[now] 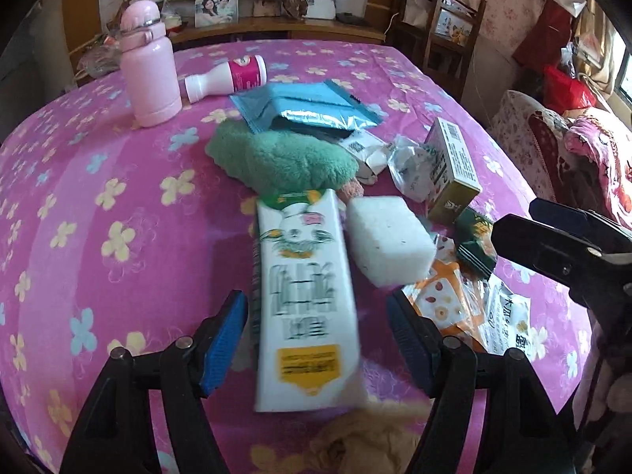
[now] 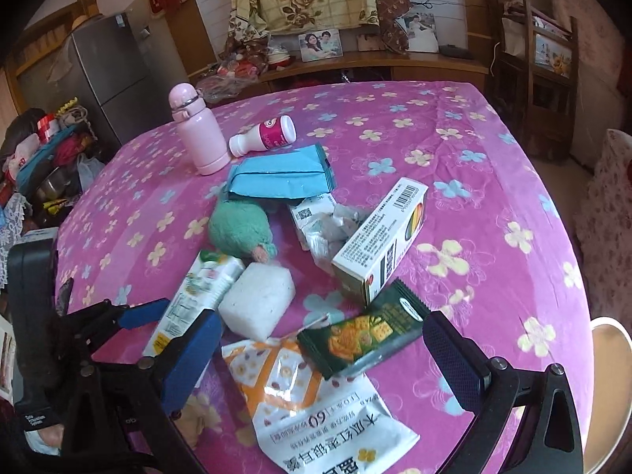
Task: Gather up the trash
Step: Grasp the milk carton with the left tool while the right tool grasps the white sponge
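Left gripper (image 1: 316,339): jaws spread wide, blue pads on either side of a white milk carton (image 1: 304,308) that lies flat on the table; pads stand clear of the carton's sides, no contact seen. Carton is motion-blurred in the left wrist view.

Right gripper (image 2: 320,359): jaws also spread wide, nothing pinched. Between its pads lie a white-and-orange snack bag (image 2: 312,403) and, partly on top of it, a dark green cracker wrapper (image 2: 367,335). Neither pad touches them.

Just beyond the carton: a white sponge block (image 2: 258,300), touching the carton's side. Right of it, a white and olive cardboard box (image 2: 379,241) lying on its side, the wrapper's far end against it.

Middle of the heap: a green fuzzy cloth (image 2: 237,229), crumpled clear plastic and paper scraps (image 2: 328,229) between the cloth and the box.

Further back: a flattened blue foil pouch (image 2: 280,175), resting partly over the scraps.

Far side: a small white bottle with pink label (image 2: 264,134) lying on its side, and a pink flask (image 2: 197,134) standing upright just beside it.

All of it sits on a pink flowered tablecloth (image 2: 493,197).
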A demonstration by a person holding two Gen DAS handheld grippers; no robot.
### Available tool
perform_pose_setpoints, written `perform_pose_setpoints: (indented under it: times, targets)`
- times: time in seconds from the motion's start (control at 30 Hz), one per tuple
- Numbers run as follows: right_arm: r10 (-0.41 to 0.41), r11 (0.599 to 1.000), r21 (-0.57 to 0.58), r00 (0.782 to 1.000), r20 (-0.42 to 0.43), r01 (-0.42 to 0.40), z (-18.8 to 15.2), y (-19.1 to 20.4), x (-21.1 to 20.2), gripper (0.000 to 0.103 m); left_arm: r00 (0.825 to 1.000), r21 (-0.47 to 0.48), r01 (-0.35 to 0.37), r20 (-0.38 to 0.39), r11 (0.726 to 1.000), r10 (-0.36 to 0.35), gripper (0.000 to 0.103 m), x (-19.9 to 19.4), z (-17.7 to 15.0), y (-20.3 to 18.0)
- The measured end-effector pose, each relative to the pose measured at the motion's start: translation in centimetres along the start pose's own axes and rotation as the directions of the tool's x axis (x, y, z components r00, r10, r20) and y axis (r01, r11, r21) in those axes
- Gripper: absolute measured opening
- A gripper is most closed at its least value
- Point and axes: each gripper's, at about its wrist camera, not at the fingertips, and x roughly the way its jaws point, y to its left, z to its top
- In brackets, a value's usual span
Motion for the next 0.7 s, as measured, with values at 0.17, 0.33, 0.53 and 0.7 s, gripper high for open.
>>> perform_pose_setpoints:
  times: [0.17, 0.33, 0.53, 0.7]
  targets:
    - [0.013, 1.0, 0.021, 1.0, -0.01, -0.013, 0.3, -0.3, 0.5, 0.103, 0.999, -0.01, -0.045, -0.006, 0.999, 0.045, 0.073, 0.5, 0.4, 0.8]
    - [0.031, 0.999, -0.012, 0.999, -0.036, -0.032, 0.5, 1.4, 1.7, 0.103, 0.999, -0.035, -0.03, -0.027, 0.999, 0.029, 0.054, 0.7, 0.4, 2.4]
    - [0.04, 0.998, -0.052, 0.997, -0.072, -0.043, 1.6, 4.1, 3.8, 0.101, 0.997, -0.088, -0.066, 0.035, 0.994, 0.069, 0.053, -1.7, 0.5, 5.3]
    - [0.007, 0.998, -0.066, 0.985, -0.17, -0.019, 1.8, 5.5, 7.4, 0.071, 0.993, -0.097, -0.094, 0.059, 0.991, 0.1, 0.053, -3.1, 0.0, 6.2]
